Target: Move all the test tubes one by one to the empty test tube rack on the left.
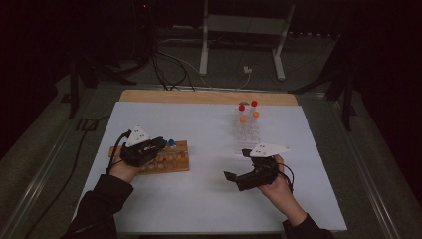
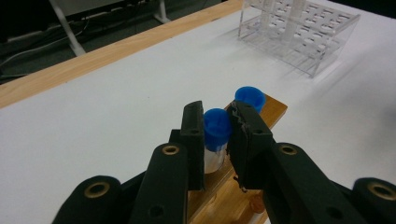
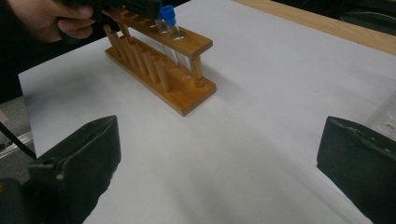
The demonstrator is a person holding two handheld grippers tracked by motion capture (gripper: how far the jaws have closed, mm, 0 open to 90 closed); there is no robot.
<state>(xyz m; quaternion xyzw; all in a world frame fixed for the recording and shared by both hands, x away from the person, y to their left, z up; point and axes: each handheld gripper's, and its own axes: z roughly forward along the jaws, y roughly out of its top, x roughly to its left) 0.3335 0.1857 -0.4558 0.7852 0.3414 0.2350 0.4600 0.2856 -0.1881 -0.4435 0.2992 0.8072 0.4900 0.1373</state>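
A wooden tube rack (image 1: pixel 174 162) lies at the left of the white mat. My left gripper (image 1: pixel 160 143) hangs over its right end. Its jaws (image 2: pixel 217 140) are shut on a blue-capped clear tube (image 2: pixel 216 127) that stands in the rack (image 2: pixel 273 109). A second blue-capped tube (image 2: pixel 250 98) stands in the hole just beyond. My right gripper (image 1: pixel 238 164) is held low over the mat's middle right, and its jaws (image 3: pixel 224 154) are open with nothing between them. From there the rack (image 3: pixel 187 44) and a blue-capped tube (image 3: pixel 167 14) lie ahead.
A clear plastic rack (image 1: pixel 247 134) stands at the back right with red-capped (image 1: pixel 242 107) and orange-capped (image 1: pixel 243 119) tubes at its far end. A wooden table edge (image 1: pixel 209 96) runs behind the mat. A white stand (image 1: pixel 244 35) and cables lie on the floor beyond.
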